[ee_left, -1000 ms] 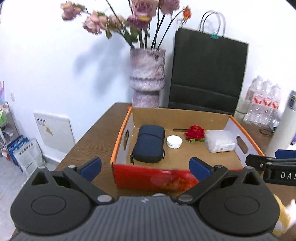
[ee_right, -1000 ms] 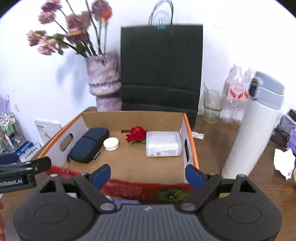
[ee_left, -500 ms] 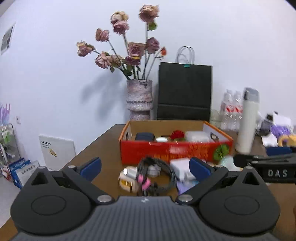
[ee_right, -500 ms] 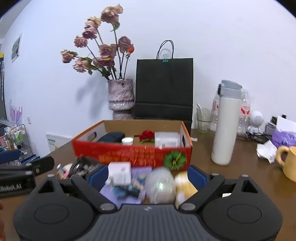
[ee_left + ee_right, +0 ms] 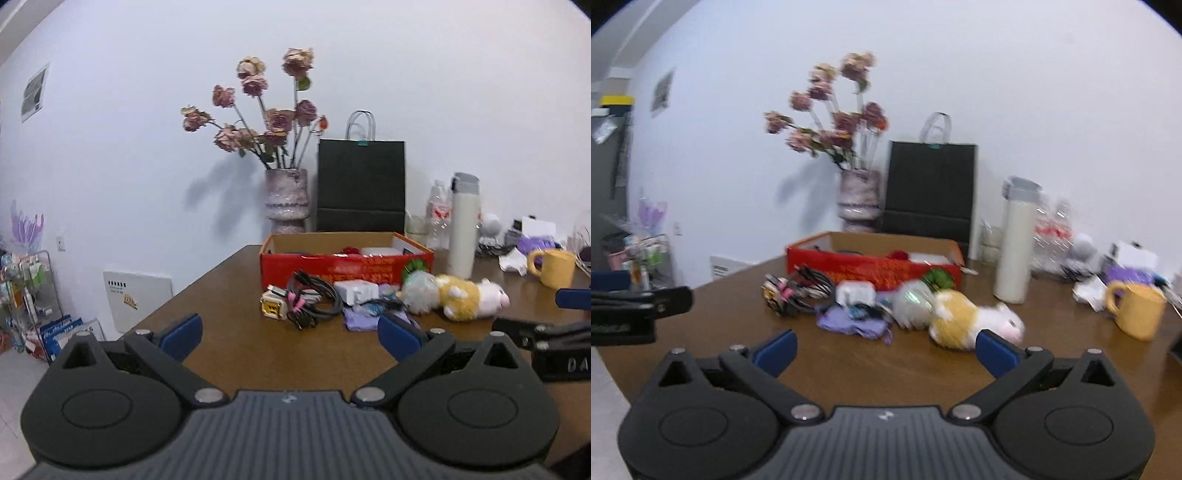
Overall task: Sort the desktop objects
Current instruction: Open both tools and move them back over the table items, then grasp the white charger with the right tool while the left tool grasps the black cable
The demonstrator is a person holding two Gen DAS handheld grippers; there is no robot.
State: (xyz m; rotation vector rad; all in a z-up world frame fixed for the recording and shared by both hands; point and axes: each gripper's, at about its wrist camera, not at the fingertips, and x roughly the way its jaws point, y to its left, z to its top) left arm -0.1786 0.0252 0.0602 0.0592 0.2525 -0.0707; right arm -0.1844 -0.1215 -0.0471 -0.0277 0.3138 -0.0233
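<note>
Right gripper [image 5: 884,350] is spread wide & empty, as is left gripper [image 5: 290,332]. Plush [image 5: 973,319] lies on table [image 5: 849,363] in front of box [image 5: 873,266], just ahead-right of right gripper, long axis approx. left-right, head pointing right. Right is prob. nearer; view's blurry. Cables [image 5: 314,301] sit ahead of left.

Evenly, brightly lit; soft vase [image 5: 287,199] shadow on wall [image 5: 110,155]; fisheye bending at edges; right view motion-blurred.
</note>
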